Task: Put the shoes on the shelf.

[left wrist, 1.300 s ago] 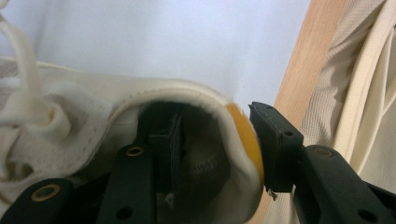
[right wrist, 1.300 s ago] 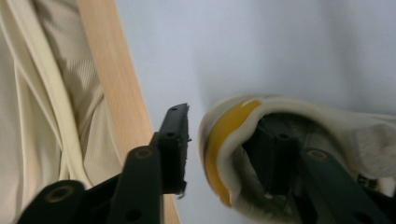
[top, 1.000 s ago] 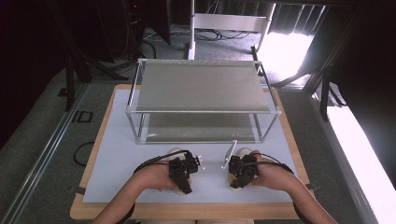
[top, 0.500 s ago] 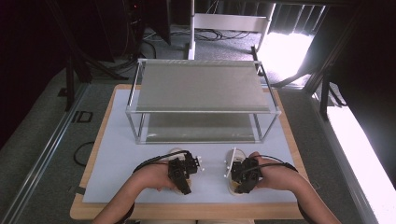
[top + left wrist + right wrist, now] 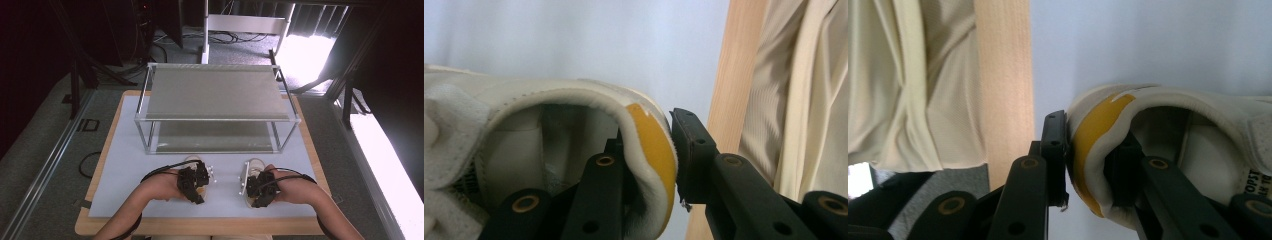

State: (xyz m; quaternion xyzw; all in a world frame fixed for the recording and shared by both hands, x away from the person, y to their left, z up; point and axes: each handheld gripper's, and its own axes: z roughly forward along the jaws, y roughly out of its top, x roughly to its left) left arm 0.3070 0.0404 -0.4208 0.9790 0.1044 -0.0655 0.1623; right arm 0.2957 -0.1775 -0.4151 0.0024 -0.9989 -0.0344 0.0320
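A white mat (image 5: 130, 165) covered the wooden table (image 5: 95, 172), and a two-tier metal shelf rack (image 5: 215, 107) stood on its far half, well apart from both hands. Nothing lay between the rack and the two shoes on the near part of the mat.

On the left, the left gripper (image 5: 196, 181) sat over a cream shoe (image 5: 192, 162), the left shoe, whose toe pointed away toward the rack. In the left gripper view its jaws were clamped on the left shoe's heel collar (image 5: 651, 165): one jaw reached inside the shoe opening, the other pressed the outside of the yellow heel patch, with the padded rim pinched between them. The table's wooden edge and a pale garment (image 5: 804, 95) showed behind that.

On the right, the right gripper (image 5: 257, 187) sat over the right shoe (image 5: 253, 167), just beside the first and apparently parallel to it, though the high view was too coarse to be sure. In the right gripper view its jaws gripped the right shoe's heel collar (image 5: 1088, 150) the same way, one jaw outside the yellow stripe and one inside the opening, closed tight on the rim.
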